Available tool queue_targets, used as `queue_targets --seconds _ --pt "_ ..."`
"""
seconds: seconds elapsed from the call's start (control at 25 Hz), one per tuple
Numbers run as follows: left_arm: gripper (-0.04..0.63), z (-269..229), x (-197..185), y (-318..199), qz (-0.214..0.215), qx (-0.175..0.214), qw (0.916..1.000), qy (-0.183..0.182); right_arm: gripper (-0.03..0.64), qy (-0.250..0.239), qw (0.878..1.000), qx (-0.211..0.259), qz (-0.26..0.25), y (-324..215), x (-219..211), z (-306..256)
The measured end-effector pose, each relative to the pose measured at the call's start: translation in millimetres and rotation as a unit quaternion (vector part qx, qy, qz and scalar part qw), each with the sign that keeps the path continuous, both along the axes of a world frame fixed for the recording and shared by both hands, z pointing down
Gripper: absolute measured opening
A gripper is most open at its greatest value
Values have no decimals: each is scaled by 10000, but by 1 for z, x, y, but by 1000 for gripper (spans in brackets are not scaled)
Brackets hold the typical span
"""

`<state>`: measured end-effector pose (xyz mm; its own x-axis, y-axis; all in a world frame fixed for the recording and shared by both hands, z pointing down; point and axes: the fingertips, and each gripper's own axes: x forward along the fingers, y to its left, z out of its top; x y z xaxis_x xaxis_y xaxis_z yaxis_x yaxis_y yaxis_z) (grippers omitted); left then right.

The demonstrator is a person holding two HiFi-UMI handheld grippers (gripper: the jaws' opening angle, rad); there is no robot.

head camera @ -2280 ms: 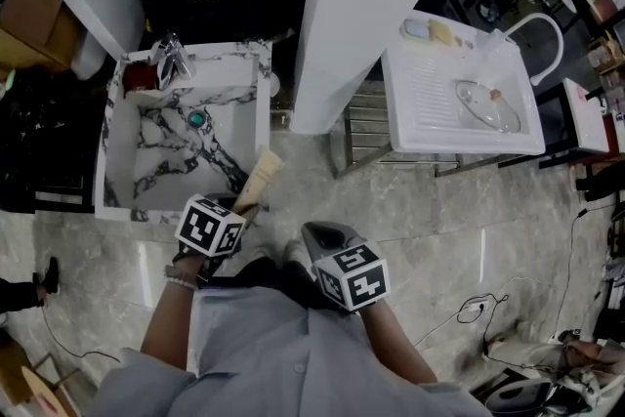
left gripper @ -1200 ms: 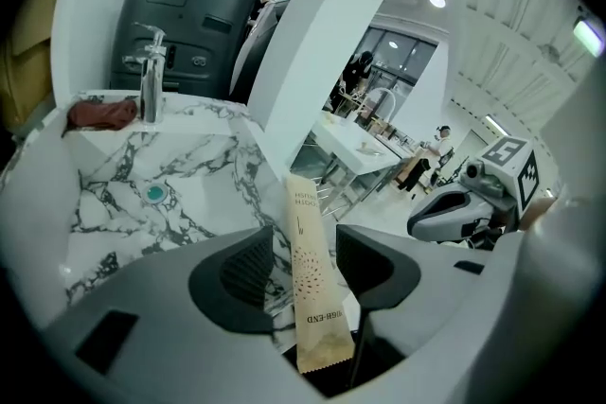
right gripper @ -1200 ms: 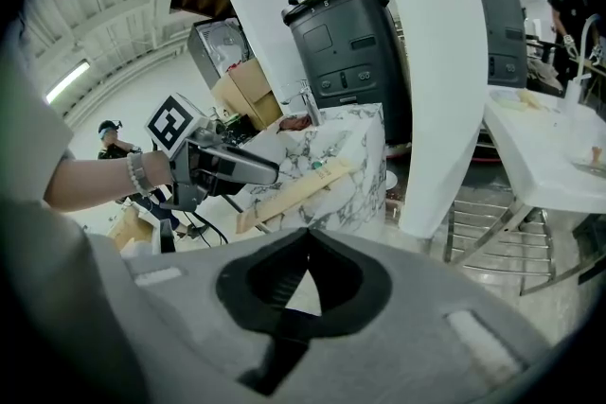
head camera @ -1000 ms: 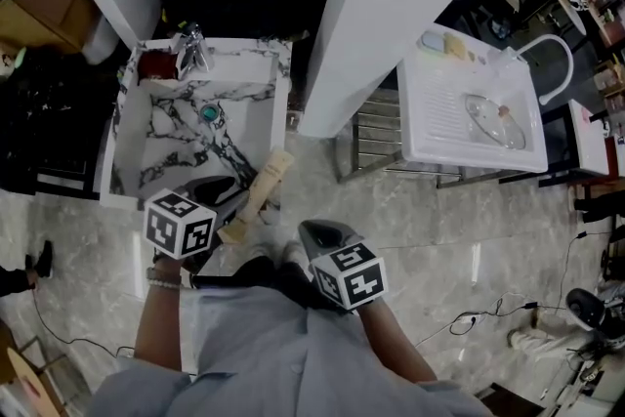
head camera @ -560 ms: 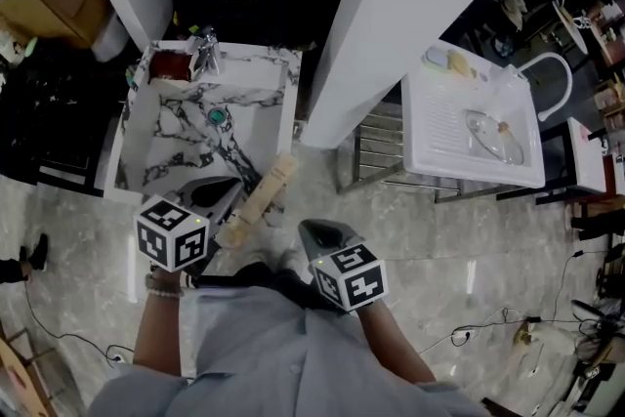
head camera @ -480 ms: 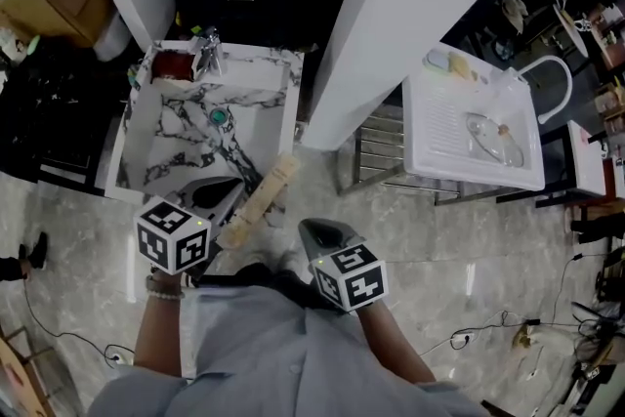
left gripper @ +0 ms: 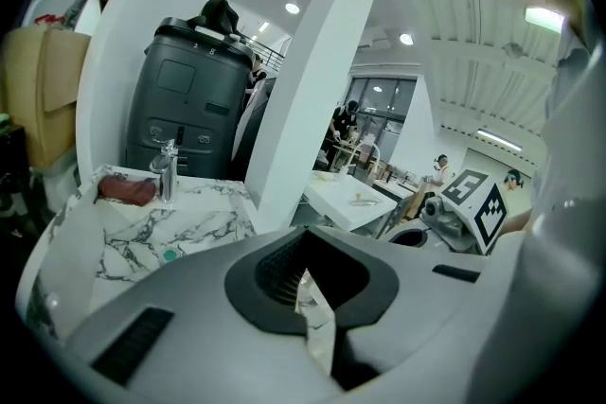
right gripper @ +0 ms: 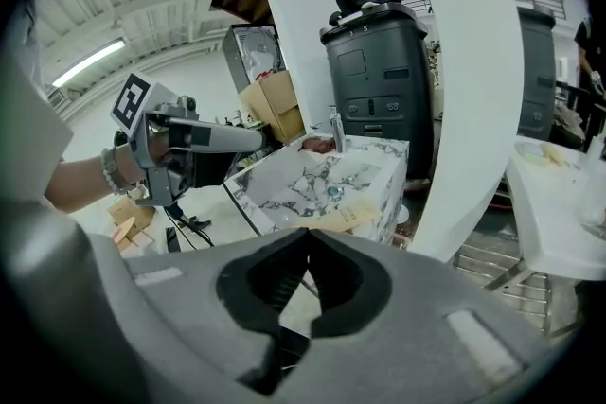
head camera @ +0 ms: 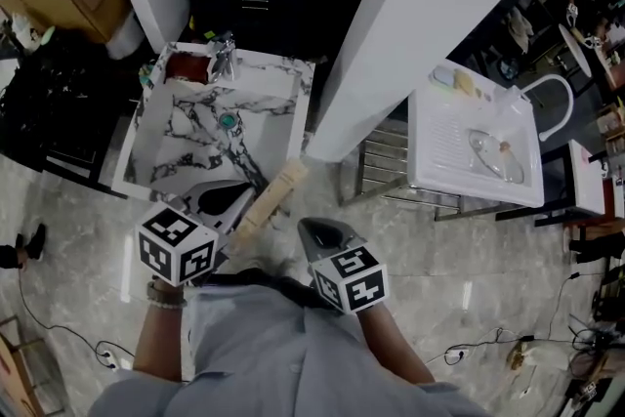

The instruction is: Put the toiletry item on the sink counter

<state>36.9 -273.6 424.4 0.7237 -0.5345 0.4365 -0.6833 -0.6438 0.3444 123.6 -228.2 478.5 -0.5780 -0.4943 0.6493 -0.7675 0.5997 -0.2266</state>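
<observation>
The toiletry item is a beige tube (head camera: 269, 202). It lies slantwise at the front right corner of the marble sink counter (head camera: 161, 161). In the right gripper view the tube (right gripper: 348, 218) rests on that corner, apart from my left gripper (right gripper: 258, 139). My left gripper (head camera: 244, 194) hangs shut just left of the tube's near end, and I see nothing gripped between its pads (left gripper: 303, 237). My right gripper (head camera: 305, 227) is shut and empty, lower right of the tube, its jaws (right gripper: 305, 237) pointing at the sink.
At the back of the counter stand a chrome faucet (head camera: 225, 54) and a reddish item (head camera: 184, 65); a green drain plug (head camera: 228, 120) sits in the basin. A white pillar (head camera: 391, 15) rises right of the sink, with a metal rack (head camera: 391, 176) and a white washbasin unit (head camera: 469, 151) beyond.
The left gripper held the tube at first, then stood open beside it. Now its jaws are shut and it has lifted a little, while the tube stays at the sink corner.
</observation>
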Motion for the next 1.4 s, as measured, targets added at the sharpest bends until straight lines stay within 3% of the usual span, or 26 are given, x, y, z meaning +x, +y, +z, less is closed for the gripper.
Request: queue_targets --seconds 0.6,1.4 --pt "6 -5 -9 20 -161 -19 9999 -16 -3 -28 9995 17 -326 2 -14 -2" --pt "6 -6 2 22 -13 -43 10000 73 -3 -49 9978 73 -650 16 -20 -4"
